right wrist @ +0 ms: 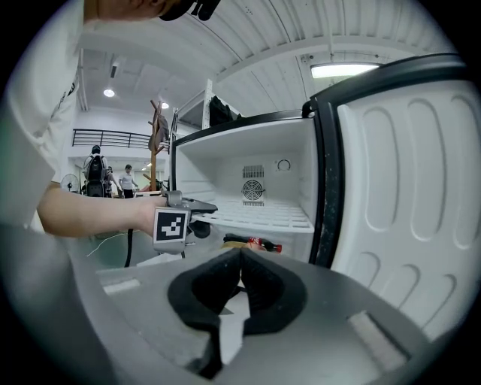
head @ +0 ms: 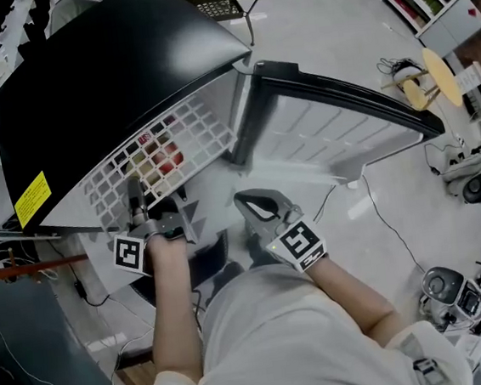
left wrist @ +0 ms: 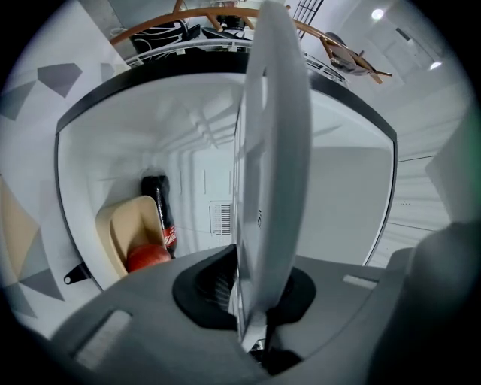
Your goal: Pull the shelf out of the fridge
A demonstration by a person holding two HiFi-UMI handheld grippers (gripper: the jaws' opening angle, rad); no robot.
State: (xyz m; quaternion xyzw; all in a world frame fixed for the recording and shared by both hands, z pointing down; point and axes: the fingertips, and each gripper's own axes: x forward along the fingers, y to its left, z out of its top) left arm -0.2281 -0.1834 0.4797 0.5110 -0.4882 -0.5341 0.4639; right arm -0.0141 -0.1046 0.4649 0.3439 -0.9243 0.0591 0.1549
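At the open front of the black mini fridge (head: 84, 84), the white grid shelf (head: 171, 139) is sitting partway out, its front part poking past the opening and the rest resting inside. The left claw (head: 136, 200) is pinching the shelf's front edge, jaws pressing on both faces and pointing about level, I'm guessing so the pull is running straight along the slot. The right claw (head: 255, 205) is hanging pressed together and empty by the swung-open door (head: 336, 126), well clear of the shelf's path. Underneath, a cola bottle (left wrist: 161, 214) and a red apple (left wrist: 146, 258) in a beige bowl (left wrist: 120, 229) are lying, so dipping the shelf is looking risky.
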